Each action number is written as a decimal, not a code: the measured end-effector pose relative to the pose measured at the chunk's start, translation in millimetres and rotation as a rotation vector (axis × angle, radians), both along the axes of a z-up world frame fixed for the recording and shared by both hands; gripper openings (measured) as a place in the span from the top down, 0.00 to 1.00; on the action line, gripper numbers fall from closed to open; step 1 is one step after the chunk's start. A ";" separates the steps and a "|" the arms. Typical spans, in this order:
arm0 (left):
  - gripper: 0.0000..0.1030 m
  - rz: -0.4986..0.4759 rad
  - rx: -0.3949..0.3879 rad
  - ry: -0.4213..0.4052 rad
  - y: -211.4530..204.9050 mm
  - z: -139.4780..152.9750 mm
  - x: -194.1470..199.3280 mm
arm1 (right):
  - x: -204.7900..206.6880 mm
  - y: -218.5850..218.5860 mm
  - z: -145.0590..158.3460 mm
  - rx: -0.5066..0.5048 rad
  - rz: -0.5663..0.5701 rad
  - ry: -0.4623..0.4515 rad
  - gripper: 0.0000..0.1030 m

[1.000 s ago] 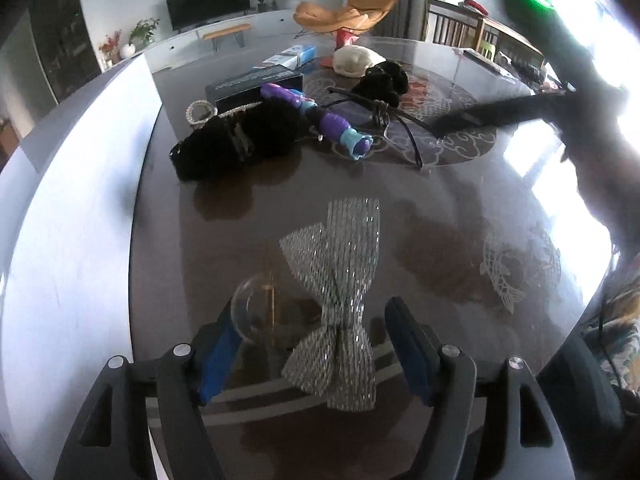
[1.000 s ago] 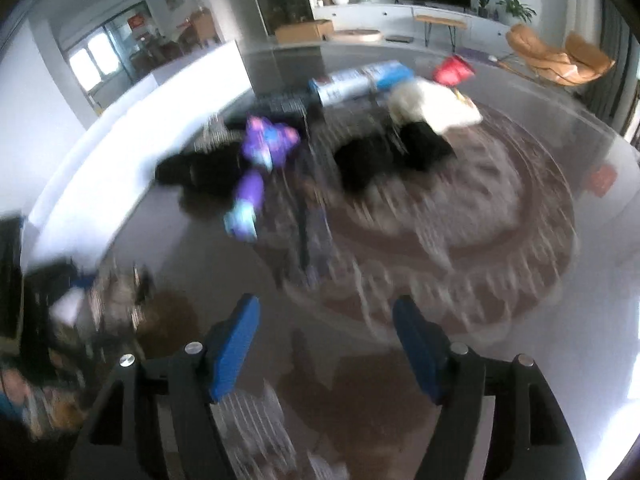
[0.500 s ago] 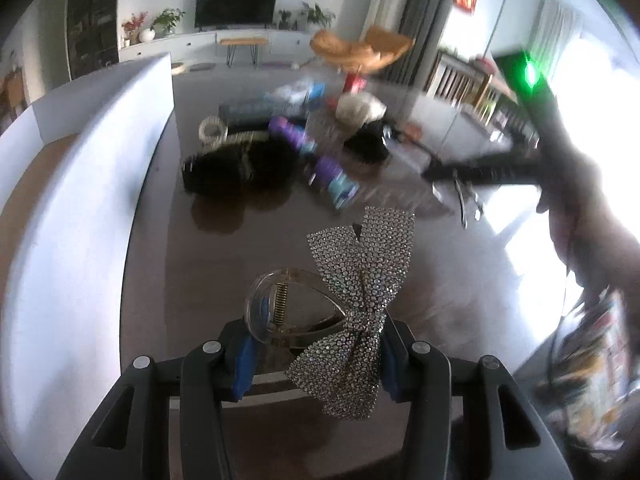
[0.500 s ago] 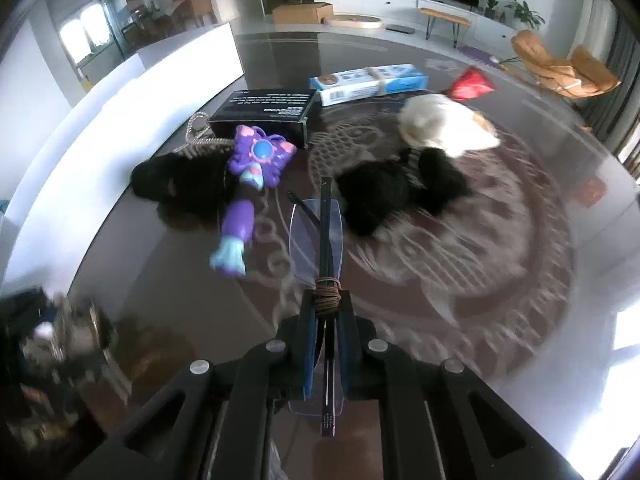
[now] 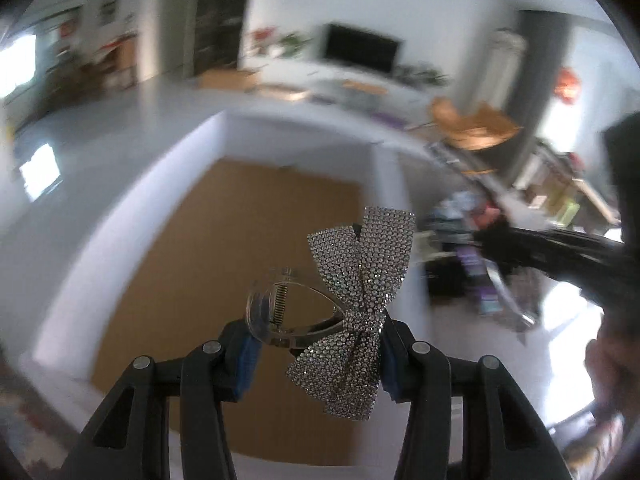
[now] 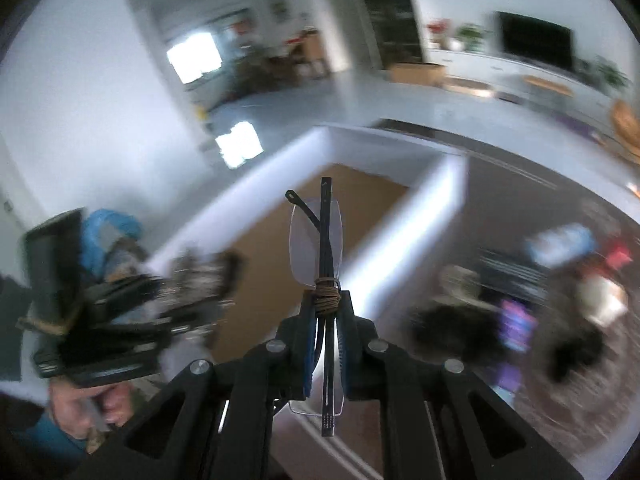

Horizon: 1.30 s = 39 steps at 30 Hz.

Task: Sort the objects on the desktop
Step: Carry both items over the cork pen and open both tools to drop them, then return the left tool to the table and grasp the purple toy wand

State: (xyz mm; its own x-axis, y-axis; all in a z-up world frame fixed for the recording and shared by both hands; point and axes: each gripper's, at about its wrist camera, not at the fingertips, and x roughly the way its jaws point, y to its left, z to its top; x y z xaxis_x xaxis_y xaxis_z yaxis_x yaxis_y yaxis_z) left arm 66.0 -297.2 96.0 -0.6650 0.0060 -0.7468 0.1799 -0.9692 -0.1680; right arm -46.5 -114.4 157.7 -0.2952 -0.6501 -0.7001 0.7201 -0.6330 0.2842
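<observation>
Left claw (image 5: 316,354) pinching rhinestone bow hair clip (image 5: 352,312) between blue pads (image 5: 246,364), clear clip body with spring sticking out left of bow. Jaws having just been closing, clip between them. Holding clip in air above white-walled box (image 5: 100,216) with brown cardboard floor, not touching it. Blurring heavily across background.

Right claw (image 6: 324,344) pressed together on folded rimless glasses (image 6: 318,240), temple arms and brown cord wrap showing just above pads. Lens standing upright, edge-on, poking out above and below fingers (image 6: 306,344). Hanging over near corner of same white box (image 6: 400,240), brown floor behind lens, no contact visible.

Showing right claw as dark blurred shape at right edge of left wrist view, a hand (image 5: 612,364) below it. Showing left claw as blurred black mass in right wrist view, a hand (image 6: 92,404) gripping its handle, teal sleeve at bottom left.

Lying on dark patterned desk (image 6: 540,420) right of box: black fuzzy item (image 6: 448,324), purple toy (image 6: 514,328), dark box (image 6: 508,272), blue-white box (image 6: 560,242), white item (image 6: 604,292). All smeared, details unclear.

Sitting in far room: TV (image 5: 362,52), orange chair (image 5: 472,126).
</observation>
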 end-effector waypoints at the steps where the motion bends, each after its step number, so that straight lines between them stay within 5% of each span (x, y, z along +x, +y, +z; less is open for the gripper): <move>1: 0.52 0.033 -0.009 -0.035 -16.2 -12.5 -1.8 | 3.4 -18.2 -7.0 0.003 0.018 -0.008 0.90; 4: 0.52 0.080 -0.012 -0.153 -40.6 -40.5 -9.4 | 9.4 -60.3 -31.6 0.035 0.061 -0.024 0.89; 6: 0.48 0.118 -0.024 -0.242 -48.1 -56.1 -14.6 | 10.6 -76.8 -51.1 0.067 0.073 -0.049 0.79; 8: 0.44 0.140 -0.033 -0.262 -48.3 -62.1 -15.0 | 10.0 -81.1 -65.5 0.093 0.065 -0.074 0.33; 11: 0.28 0.166 -0.061 -0.211 -44.4 -56.9 -9.4 | 13.7 -60.3 -63.0 0.049 0.034 -0.027 0.28; 13: 0.26 0.182 -0.084 -0.164 -36.6 -46.2 -8.7 | 14.8 -36.7 -58.5 0.034 0.003 0.006 0.27; 17: 0.26 0.115 -0.119 -0.051 -0.5 -21.2 -0.5 | 26.4 40.8 -58.9 0.049 -0.122 0.171 0.07; 22: 0.24 -0.092 -0.085 0.072 77.4 12.4 4.2 | 26.6 157.7 -103.4 0.212 -0.351 0.256 0.05; 26: 0.02 -0.289 -0.055 0.093 156.5 18.5 10.0 | 20.2 241.2 -149.2 0.361 -0.510 0.176 0.05; 33: 0.02 -0.420 -0.076 -0.077 241.3 -55.6 -21.5 | 16.1 327.7 -178.3 0.362 -0.681 0.046 0.06; 39: 0.02 -0.402 -0.109 -0.197 259.9 -103.1 -42.8 | 24.9 328.0 -172.5 0.338 -0.725 0.051 0.05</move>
State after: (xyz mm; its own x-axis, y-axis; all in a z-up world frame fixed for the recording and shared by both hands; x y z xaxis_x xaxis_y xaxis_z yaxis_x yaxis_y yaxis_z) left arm 23.1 -37.4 -7.1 -0.4710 0.1488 -0.8695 -0.1954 -0.9788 -0.0617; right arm -21.6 213.6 -14.8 -0.6001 -0.0389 -0.7990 0.1030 -0.9943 -0.0289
